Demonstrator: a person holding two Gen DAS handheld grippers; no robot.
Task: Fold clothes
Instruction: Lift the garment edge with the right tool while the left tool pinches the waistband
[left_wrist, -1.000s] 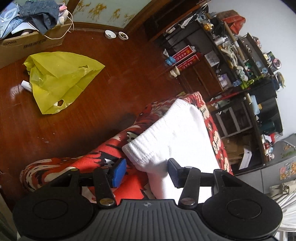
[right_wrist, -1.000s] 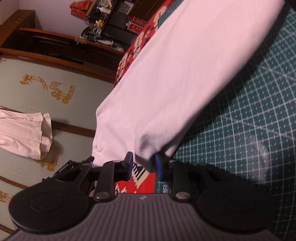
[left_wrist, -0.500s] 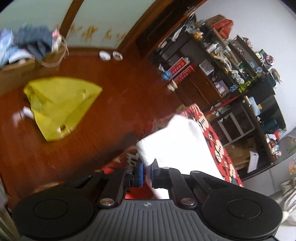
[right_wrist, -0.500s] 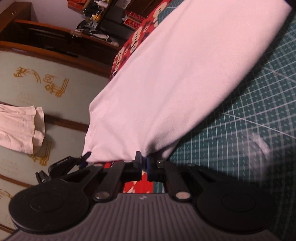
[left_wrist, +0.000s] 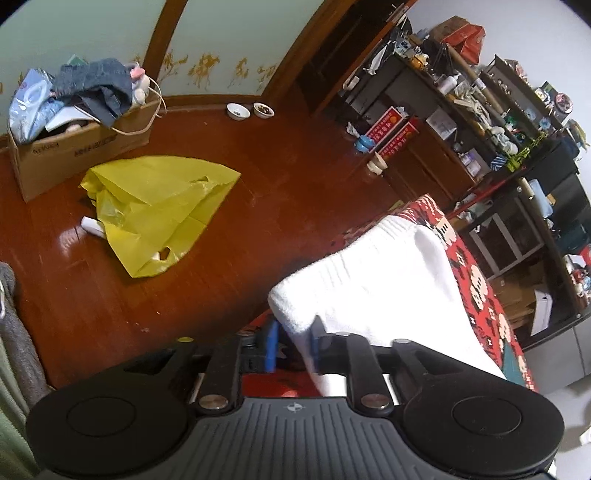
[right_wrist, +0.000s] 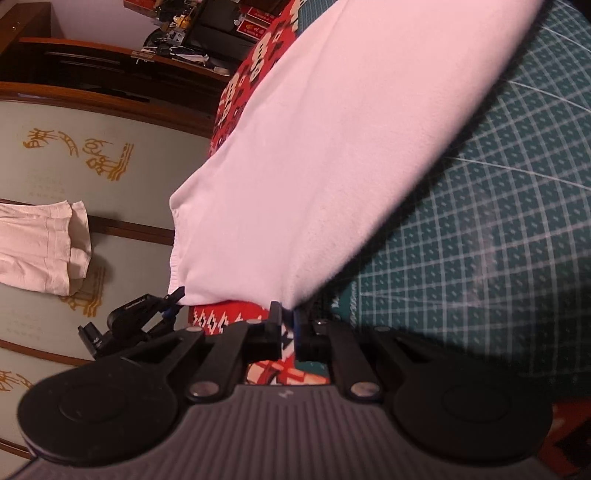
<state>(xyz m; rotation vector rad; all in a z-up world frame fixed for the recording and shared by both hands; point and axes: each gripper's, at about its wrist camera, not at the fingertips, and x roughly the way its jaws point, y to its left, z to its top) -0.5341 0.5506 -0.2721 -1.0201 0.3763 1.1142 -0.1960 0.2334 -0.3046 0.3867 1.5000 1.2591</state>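
Observation:
A white garment (left_wrist: 388, 280) lies stretched along a table covered with a red patterned cloth (left_wrist: 480, 280). My left gripper (left_wrist: 293, 345) is shut on one corner of its near end. In the right wrist view the same garment (right_wrist: 351, 147) runs from the far end down to my right gripper (right_wrist: 288, 325), which is shut on the other corner. The left gripper (right_wrist: 171, 299) shows there, holding the garment's left corner. The near edge is lifted between the two grippers over a green cutting mat (right_wrist: 498, 240).
A yellow plastic bag (left_wrist: 159, 206) and a cardboard box of clothes (left_wrist: 77, 122) lie on the wooden floor to the left. Dark shelves with clutter (left_wrist: 498, 122) stand behind the table. A cream cloth (right_wrist: 40, 247) hangs on the wall panel.
My left gripper went from open around the garment's corner to shut on it. My right gripper closed tighter on its corner. Both lifted the near edge slightly.

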